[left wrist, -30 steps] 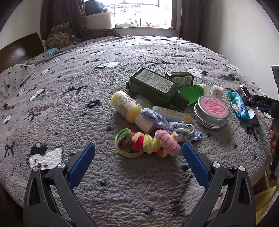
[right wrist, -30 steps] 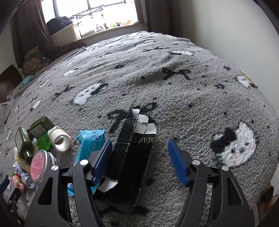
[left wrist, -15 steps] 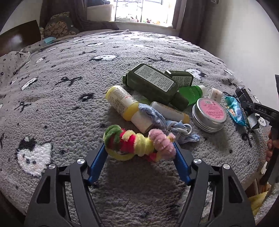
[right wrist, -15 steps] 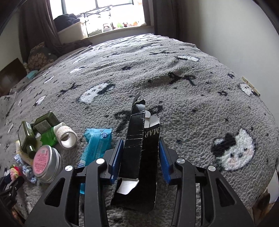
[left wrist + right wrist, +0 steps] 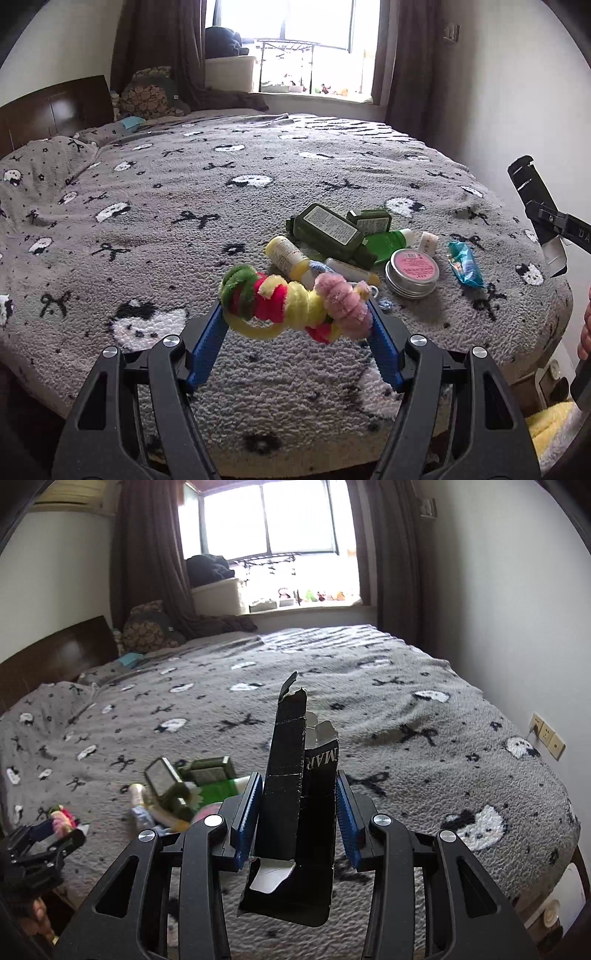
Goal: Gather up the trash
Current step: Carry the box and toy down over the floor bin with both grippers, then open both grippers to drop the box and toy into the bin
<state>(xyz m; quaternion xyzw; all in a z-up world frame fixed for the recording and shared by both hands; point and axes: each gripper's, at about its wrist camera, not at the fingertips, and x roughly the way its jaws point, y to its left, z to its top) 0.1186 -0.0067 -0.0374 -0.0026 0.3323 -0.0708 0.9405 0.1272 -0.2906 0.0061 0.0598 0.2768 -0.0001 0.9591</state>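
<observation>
**Bed clutter, both grippers loaded**

Grey patterned bed (image 5: 155, 229) carries bottles and a pink-lidded tin (image 5: 412, 271) near its right edge. Left gripper (image 5: 295, 314) fingers clamp fuzzy hair ties (image 5: 291, 306) above it; right gripper (image 5: 295, 805) fingers pinch a torn black carton (image 5: 295, 794), lifted clear.

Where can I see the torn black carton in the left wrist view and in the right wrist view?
Left wrist view: torn black carton at far right edge, above the bed.
Right wrist view: centre, between the right gripper jaws.
Shared landmark: pink-lidded tin.
</observation>
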